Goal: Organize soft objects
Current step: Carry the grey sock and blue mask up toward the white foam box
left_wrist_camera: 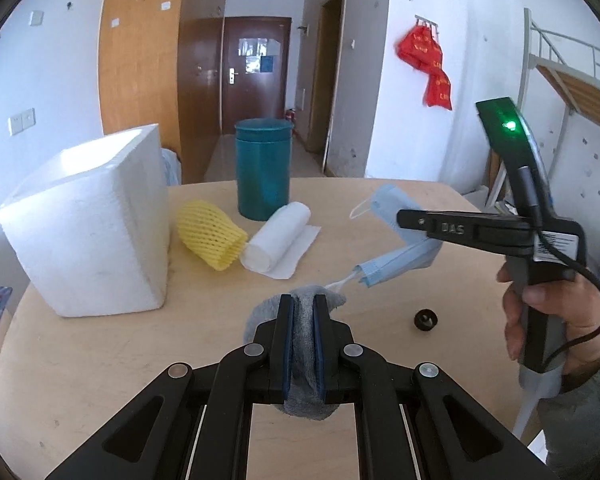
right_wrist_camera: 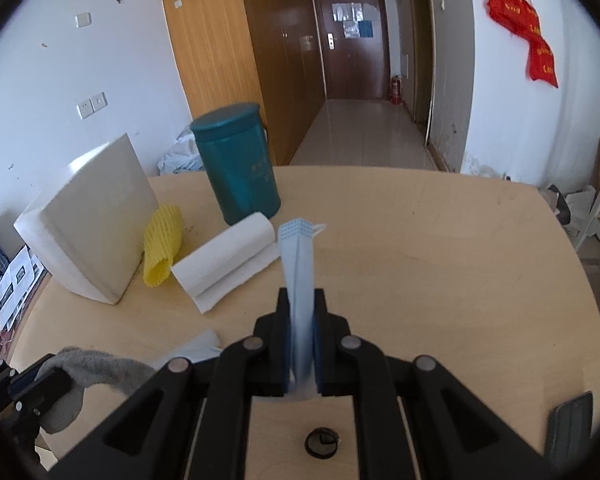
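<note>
My left gripper (left_wrist_camera: 303, 304) is shut on a grey sock (left_wrist_camera: 305, 344), lifted above the wooden table (left_wrist_camera: 100, 352). In the right wrist view the same sock (right_wrist_camera: 96, 364) hangs at the lower left. My right gripper (right_wrist_camera: 301, 298) is shut on a folded light blue face mask (right_wrist_camera: 298, 256) that sticks out forward past the fingers. From the left wrist view that gripper (left_wrist_camera: 404, 218) pinches the mask (left_wrist_camera: 396, 260) in the air at the right, a hand (left_wrist_camera: 556, 320) on its handle. A yellow foam net sleeve (left_wrist_camera: 210, 234) and a white roll of cloth (left_wrist_camera: 276, 236) lie on the table.
A white foam box (left_wrist_camera: 88, 224) stands at the left of the table, a teal lidded canister (left_wrist_camera: 263, 168) behind the roll. A small black cap (left_wrist_camera: 425, 319) lies on the wood near the right. A corridor, doors and a bunk bed frame lie beyond.
</note>
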Tool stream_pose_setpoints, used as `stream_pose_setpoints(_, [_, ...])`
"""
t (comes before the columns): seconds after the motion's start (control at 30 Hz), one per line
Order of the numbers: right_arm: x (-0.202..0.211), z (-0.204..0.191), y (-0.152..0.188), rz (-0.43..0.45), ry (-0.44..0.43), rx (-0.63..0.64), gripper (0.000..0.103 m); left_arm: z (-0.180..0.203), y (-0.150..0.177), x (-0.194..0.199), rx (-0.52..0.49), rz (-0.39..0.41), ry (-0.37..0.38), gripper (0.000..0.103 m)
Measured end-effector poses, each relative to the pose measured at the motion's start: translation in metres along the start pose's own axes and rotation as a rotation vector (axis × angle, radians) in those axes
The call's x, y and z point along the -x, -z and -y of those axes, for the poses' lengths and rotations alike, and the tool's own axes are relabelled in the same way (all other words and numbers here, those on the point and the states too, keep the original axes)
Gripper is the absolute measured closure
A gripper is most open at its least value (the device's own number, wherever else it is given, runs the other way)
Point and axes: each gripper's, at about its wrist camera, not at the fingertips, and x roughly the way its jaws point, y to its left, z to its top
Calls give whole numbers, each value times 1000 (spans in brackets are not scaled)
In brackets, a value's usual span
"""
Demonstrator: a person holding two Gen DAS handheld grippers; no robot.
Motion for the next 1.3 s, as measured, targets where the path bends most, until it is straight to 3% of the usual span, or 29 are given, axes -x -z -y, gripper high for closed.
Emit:
stream_pose_setpoints(0.8, [47,-30,10,66,-33,52,92,-6,2,40,17,64,-51,94])
stream_pose_setpoints(1.3, [69,-91,24,97,-126,152,92,-33,20,83,70,105,-132,94])
